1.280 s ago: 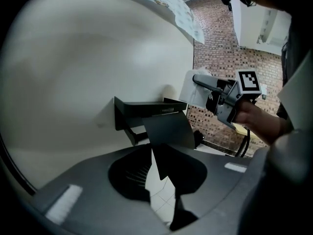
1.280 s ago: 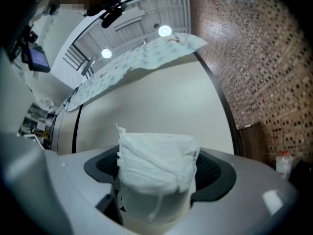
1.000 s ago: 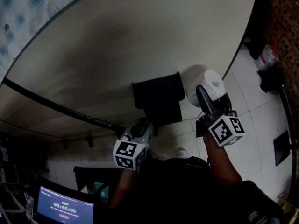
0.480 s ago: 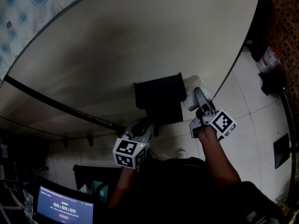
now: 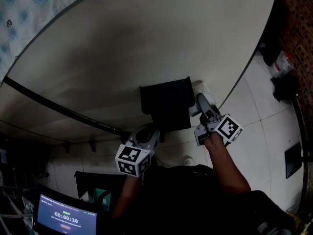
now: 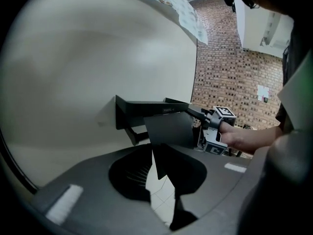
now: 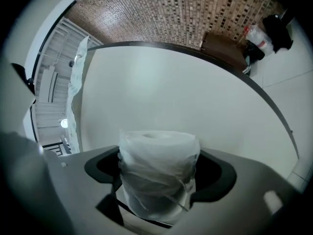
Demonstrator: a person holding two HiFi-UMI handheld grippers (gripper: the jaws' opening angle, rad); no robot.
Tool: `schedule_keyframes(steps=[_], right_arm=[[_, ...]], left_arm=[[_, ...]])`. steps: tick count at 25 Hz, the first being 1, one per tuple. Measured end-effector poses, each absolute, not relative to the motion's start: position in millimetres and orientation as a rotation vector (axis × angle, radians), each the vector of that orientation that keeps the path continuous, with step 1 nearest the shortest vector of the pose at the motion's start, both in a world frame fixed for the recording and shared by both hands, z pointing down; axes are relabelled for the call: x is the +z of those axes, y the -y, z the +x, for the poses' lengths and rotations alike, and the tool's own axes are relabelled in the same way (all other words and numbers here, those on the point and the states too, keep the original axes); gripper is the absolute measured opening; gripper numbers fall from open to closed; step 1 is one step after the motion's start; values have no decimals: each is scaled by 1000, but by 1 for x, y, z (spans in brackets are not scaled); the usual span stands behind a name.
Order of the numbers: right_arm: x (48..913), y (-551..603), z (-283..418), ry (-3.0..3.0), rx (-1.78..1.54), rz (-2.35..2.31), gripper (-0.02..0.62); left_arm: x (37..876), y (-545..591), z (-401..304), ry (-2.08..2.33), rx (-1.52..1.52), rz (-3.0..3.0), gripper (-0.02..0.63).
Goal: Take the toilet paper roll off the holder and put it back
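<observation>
A black wall-mounted holder (image 5: 166, 102) hangs on the pale wall; in the left gripper view the holder (image 6: 146, 106) shows a flat top and a hanging cover flap (image 6: 168, 129). My left gripper (image 5: 146, 133) sits just below it, and the flap's lower corner runs in between the left gripper's (image 6: 159, 155) dark pads, which look shut on it. My right gripper (image 5: 200, 102) is at the holder's right side, shut on the white toilet paper roll (image 7: 159, 175). In the head view only a sliver of the roll (image 5: 199, 88) shows beyond the fingers.
White floor tiles (image 5: 254, 106) lie to the right, with dark bags and a clear plastic bag (image 5: 281, 58) by the brick wall. A black rail (image 5: 58, 111) runs along the pale wall. A lit screen (image 5: 66, 218) sits at the lower left.
My right gripper has rolled and moved down and left with the roll, closing in on the holder's right side. The roll's open end no longer shows. The left gripper has stayed put.
</observation>
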State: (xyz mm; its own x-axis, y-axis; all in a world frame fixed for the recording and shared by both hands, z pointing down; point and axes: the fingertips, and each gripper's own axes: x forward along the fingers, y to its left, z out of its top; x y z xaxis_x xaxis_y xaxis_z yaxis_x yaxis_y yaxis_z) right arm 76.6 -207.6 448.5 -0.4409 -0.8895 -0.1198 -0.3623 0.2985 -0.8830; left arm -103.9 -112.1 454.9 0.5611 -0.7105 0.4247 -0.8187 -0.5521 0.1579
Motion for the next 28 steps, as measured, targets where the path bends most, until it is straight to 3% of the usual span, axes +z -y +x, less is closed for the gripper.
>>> schedule_keyframes(steps=[28], right_arm=[[478, 185, 9, -2101, -1453, -547, 411]], left_arm=[[452, 109, -99, 1204, 390, 2428, 71]])
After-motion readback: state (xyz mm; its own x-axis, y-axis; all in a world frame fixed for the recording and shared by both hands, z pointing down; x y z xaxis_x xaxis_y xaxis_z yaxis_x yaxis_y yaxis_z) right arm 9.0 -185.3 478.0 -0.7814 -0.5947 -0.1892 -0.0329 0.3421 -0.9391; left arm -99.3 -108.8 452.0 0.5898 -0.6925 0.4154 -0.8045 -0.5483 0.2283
